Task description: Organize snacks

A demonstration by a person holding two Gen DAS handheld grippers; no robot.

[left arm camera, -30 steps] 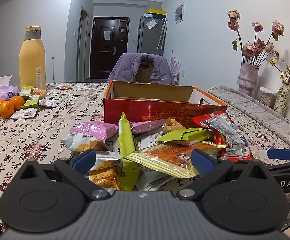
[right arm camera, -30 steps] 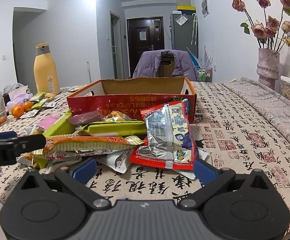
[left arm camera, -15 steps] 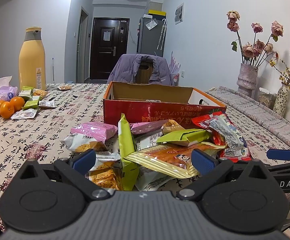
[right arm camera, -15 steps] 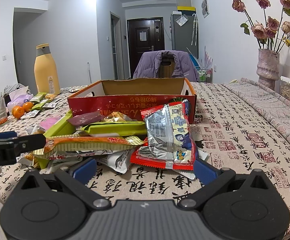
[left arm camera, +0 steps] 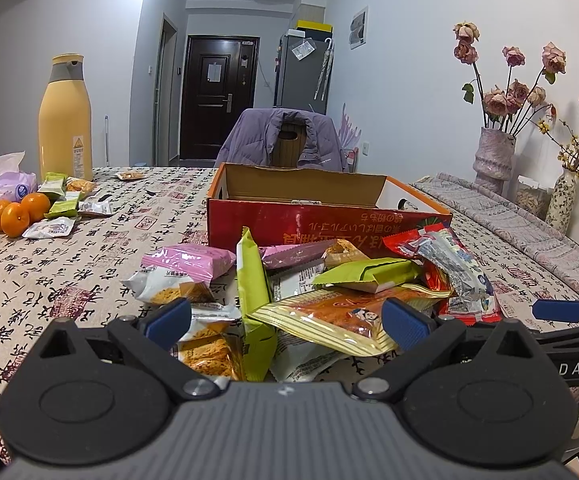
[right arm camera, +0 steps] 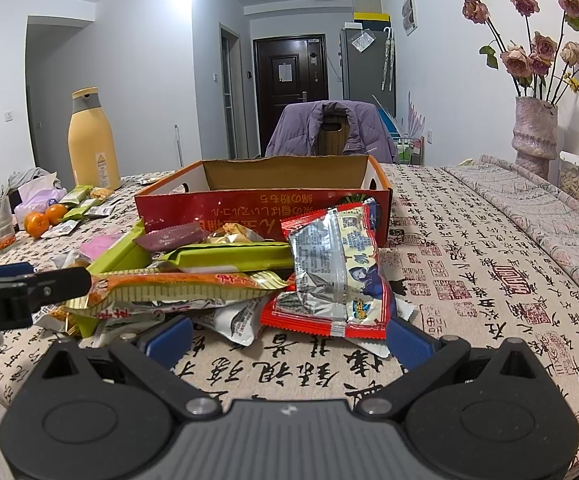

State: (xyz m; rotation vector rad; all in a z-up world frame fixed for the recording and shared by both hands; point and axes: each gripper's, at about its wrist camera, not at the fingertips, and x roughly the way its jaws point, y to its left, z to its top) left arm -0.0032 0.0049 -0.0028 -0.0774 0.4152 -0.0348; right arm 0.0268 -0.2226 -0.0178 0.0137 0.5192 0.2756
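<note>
A heap of snack packets lies on the table in front of an open red cardboard box (left arm camera: 329,224), which also shows in the right wrist view (right arm camera: 261,208). The heap holds a pink packet (left arm camera: 187,258), green packets (left arm camera: 365,274), a yellow-orange packet (left arm camera: 333,316) and a red-and-silver packet (right arm camera: 333,272). My left gripper (left arm camera: 287,322) is open just short of the heap, empty. My right gripper (right arm camera: 287,340) is open just in front of the red-and-silver packet, empty.
A yellow bottle (left arm camera: 64,120), tissues (left arm camera: 5,182), oranges (left arm camera: 19,210) and small packets (left arm camera: 63,204) are at the far left. Vases of dried flowers (left arm camera: 493,160) stand at the right. A chair with a purple jacket (left arm camera: 285,140) is behind the box.
</note>
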